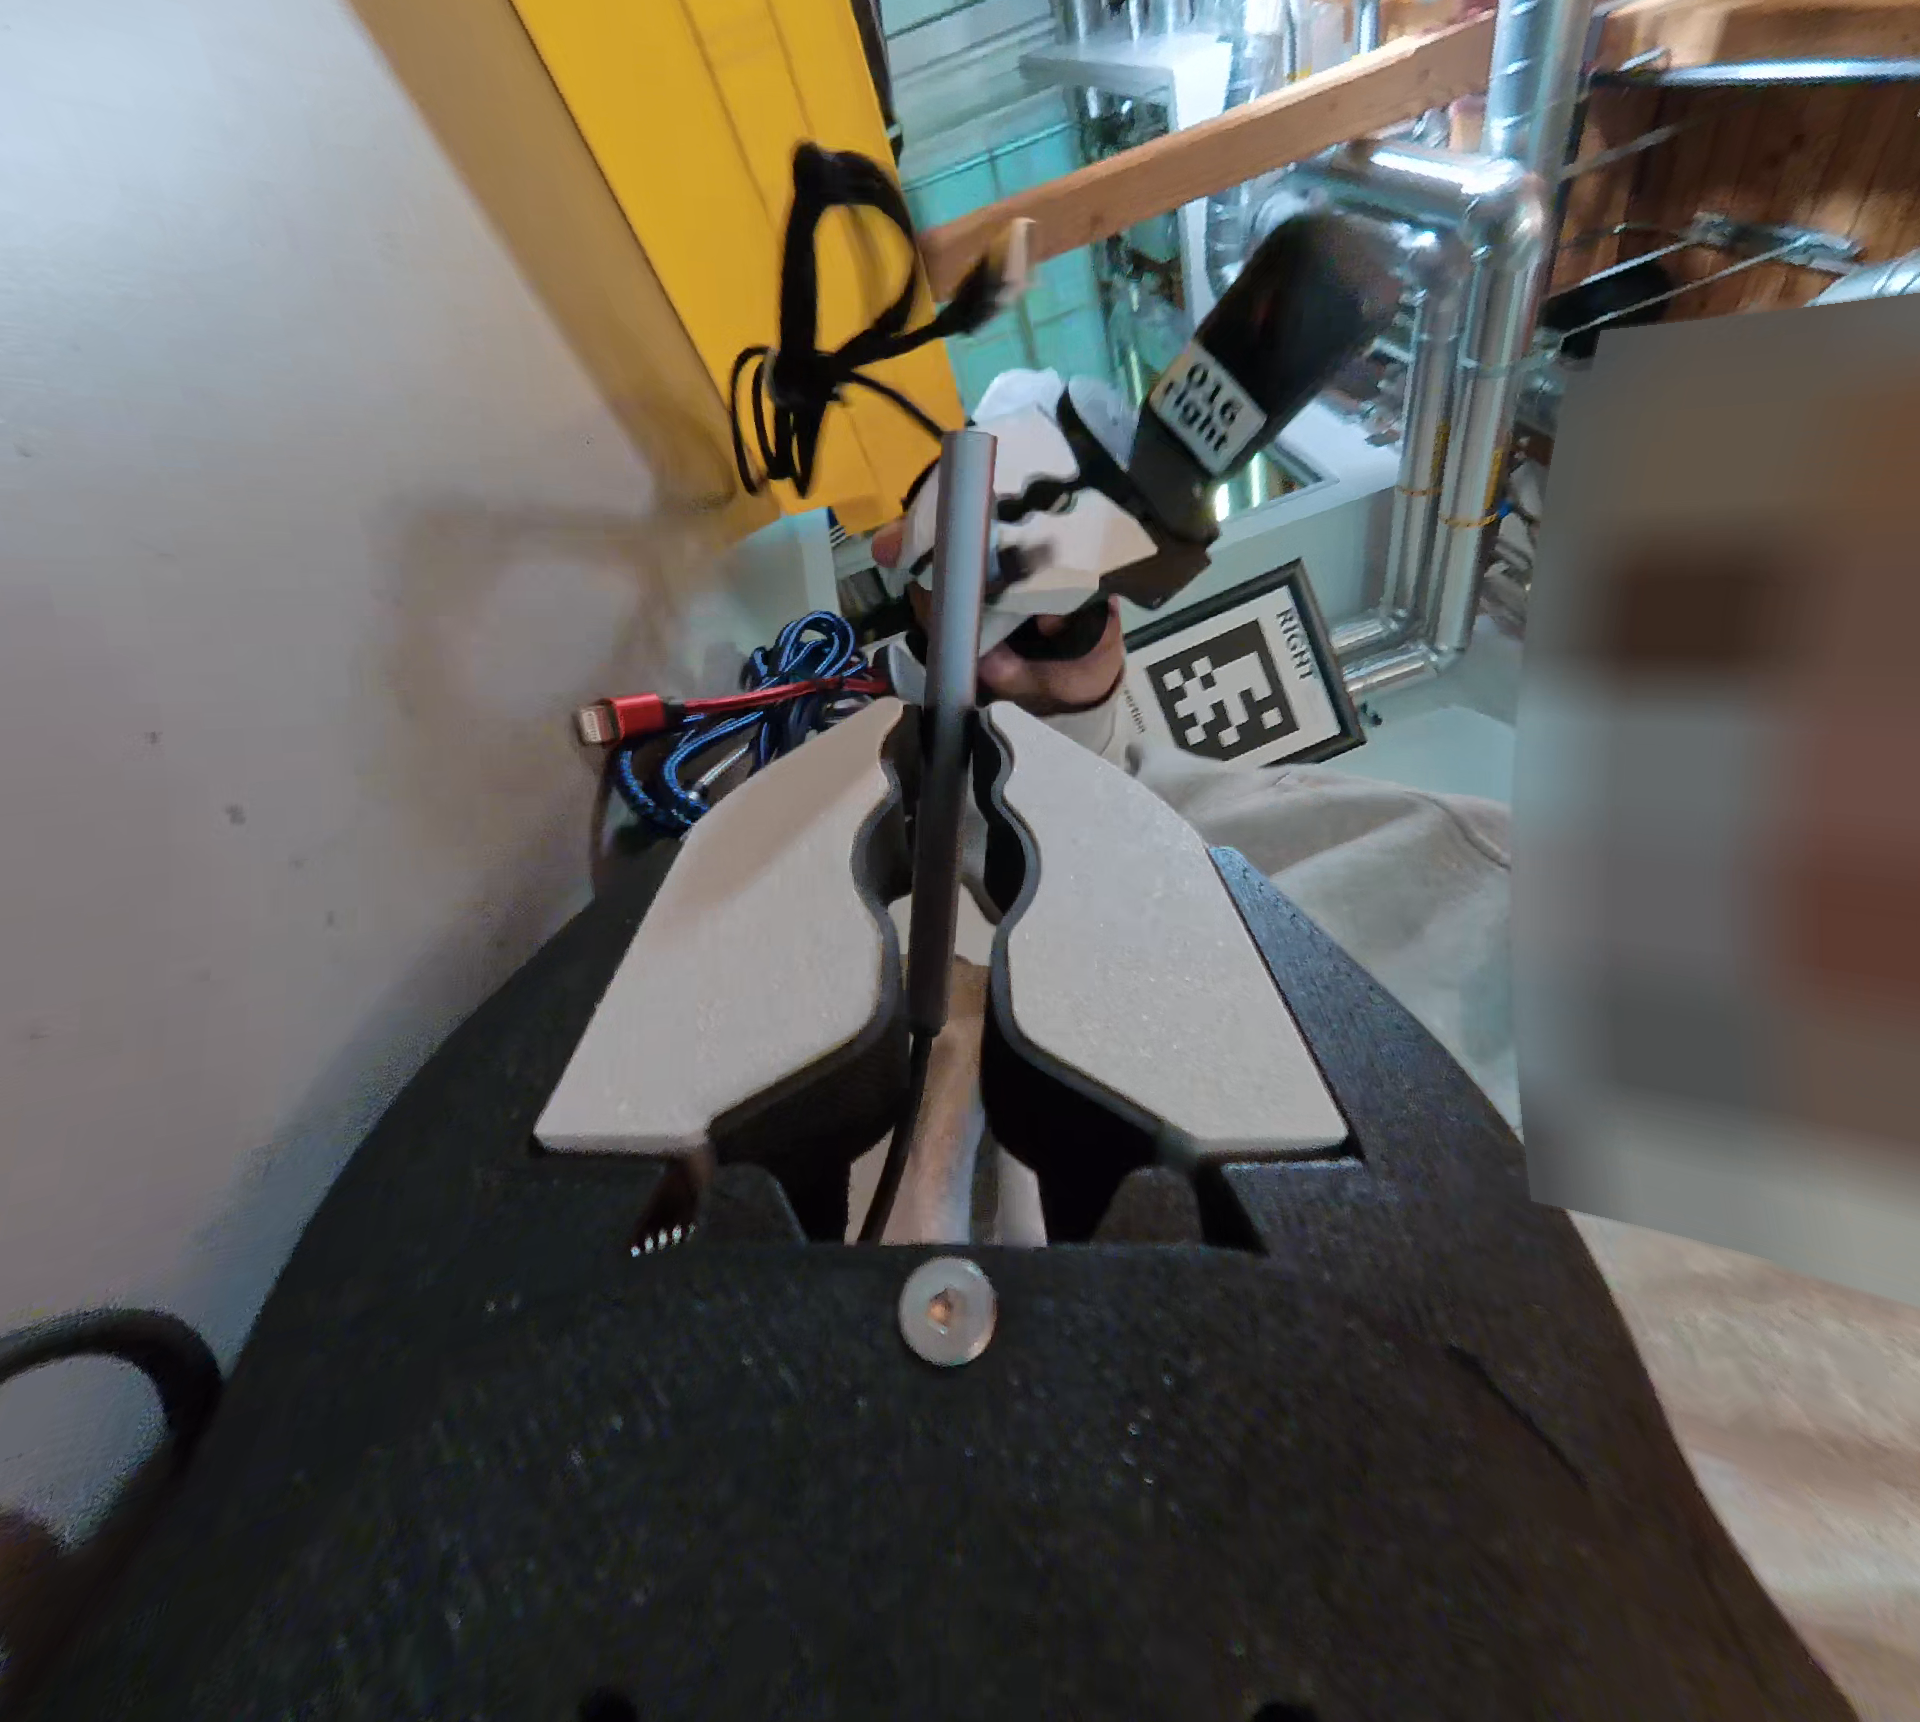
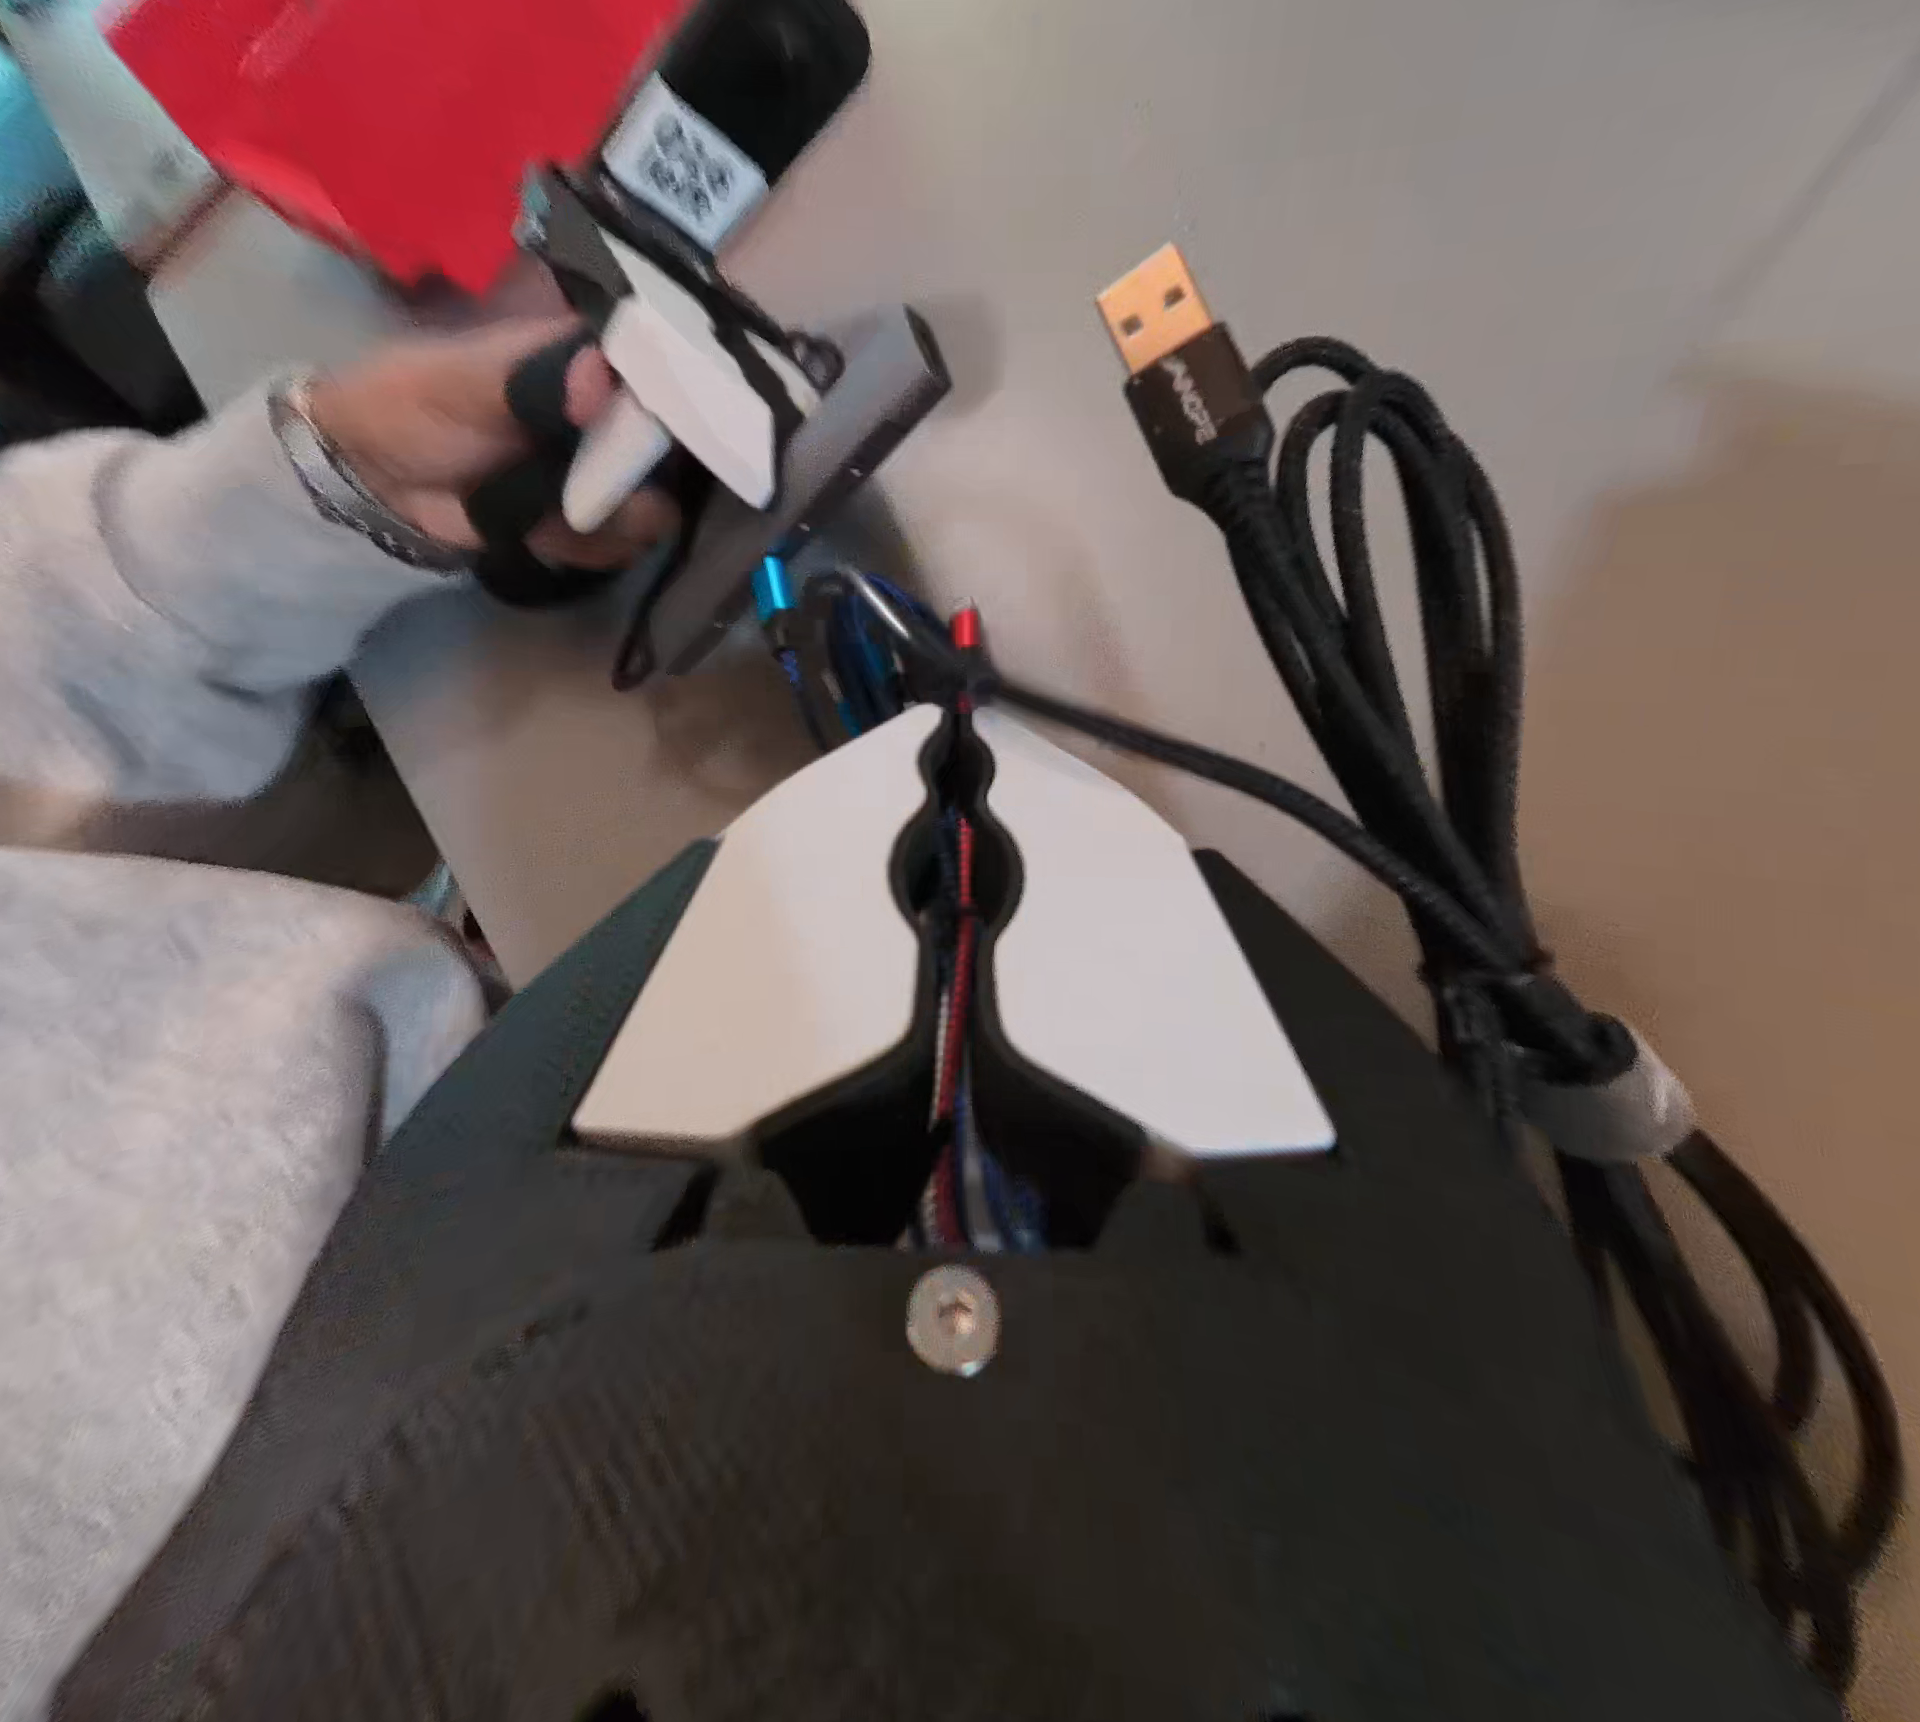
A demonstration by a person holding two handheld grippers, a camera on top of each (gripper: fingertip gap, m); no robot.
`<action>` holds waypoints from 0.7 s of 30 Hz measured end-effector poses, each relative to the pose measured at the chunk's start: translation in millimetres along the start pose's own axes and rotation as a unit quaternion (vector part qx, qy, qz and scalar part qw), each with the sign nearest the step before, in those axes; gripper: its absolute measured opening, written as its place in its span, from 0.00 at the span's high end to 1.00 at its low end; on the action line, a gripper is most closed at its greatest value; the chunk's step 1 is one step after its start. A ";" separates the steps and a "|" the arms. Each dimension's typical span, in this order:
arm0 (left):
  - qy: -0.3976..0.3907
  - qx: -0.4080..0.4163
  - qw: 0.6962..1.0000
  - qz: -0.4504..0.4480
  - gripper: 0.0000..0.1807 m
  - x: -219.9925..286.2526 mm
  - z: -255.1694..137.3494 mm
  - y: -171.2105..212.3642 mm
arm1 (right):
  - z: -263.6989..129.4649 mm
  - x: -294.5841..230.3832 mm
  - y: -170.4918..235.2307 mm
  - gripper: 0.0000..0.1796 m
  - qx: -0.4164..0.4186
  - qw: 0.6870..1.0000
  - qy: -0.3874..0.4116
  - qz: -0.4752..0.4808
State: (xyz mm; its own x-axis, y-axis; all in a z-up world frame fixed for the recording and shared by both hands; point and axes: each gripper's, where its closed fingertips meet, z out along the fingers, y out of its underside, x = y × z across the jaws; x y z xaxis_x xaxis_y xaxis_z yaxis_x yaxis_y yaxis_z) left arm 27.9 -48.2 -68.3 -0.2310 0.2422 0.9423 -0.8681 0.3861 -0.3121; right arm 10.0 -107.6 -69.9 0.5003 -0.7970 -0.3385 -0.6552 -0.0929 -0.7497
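My left gripper (image 1: 945,722) is shut on a slim grey USB hub (image 1: 961,592), held edge-on between the pads; its thin black lead runs back between the fingers. In the right wrist view the left gripper (image 2: 779,436) holds the hub (image 2: 883,384) above the table. My right gripper (image 2: 961,716) is shut on a bundle of red and blue braided cables (image 2: 961,893), whose blue and red plugs (image 2: 774,586) stick out just below the hub. In the left wrist view the right gripper (image 1: 935,560) sits right behind the hub, cables (image 1: 800,654) hanging beside it.
A coiled black braided cable (image 2: 1351,633) with a gold USB plug (image 2: 1164,311) lies right of my right gripper; one strand runs to the fingertips. A red box (image 2: 416,31) and a black device (image 2: 769,51) stand on the grey table (image 2: 1351,62). A yellow panel (image 1: 675,62) and a framed marker card (image 1: 1236,685) are near. My hands' fingertips stand some 7 centimeters from each other.
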 end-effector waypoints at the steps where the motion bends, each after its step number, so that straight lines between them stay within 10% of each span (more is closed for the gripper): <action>1: -0.007 -0.008 1.000 0.007 0.95 -0.8 1.6 2.4 | 4.8 0.7 1.4 1.00 -0.018 1.000 -0.009 -0.002; 12: -0.027 -0.033 0.999 0.023 0.95 -3.9 6.4 10.0 | 13.5 -2.1 2.5 1.00 -0.044 0.999 -0.031 -0.004; 21: -0.021 -0.042 0.999 0.014 0.95 -3.8 6.8 12.6 | 31.0 0.4 23.3 1.00 -0.113 0.942 0.063 -0.309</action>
State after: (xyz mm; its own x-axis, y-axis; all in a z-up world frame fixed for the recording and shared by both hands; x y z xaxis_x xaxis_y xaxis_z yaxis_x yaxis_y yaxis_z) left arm 14.9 -50.4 -75.0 -0.2743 0.2167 0.9369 -0.8215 0.4537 -0.3455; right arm 12.5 -91.6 -105.1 0.7638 -0.6122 0.2043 -0.3720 -0.6763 -0.6359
